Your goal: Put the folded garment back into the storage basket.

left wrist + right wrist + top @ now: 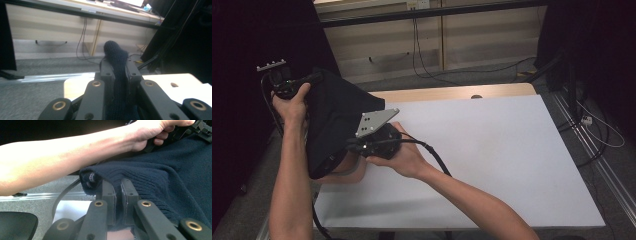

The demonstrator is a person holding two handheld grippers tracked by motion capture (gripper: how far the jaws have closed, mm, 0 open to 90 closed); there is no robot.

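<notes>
- Your left gripper [287, 85] is clamped on a fold of the dark knit garment [334, 120], raised beyond the table's [492, 150] left edge.
- Your right gripper [354, 146] pinches its ribbed hem, just above the table's left edge.

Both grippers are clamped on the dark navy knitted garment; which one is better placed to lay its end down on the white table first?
Probably the right gripper: it holds the dark navy knitted garment low, at the white table edge. The left gripper holds its end raised, off the table's left side.
</notes>
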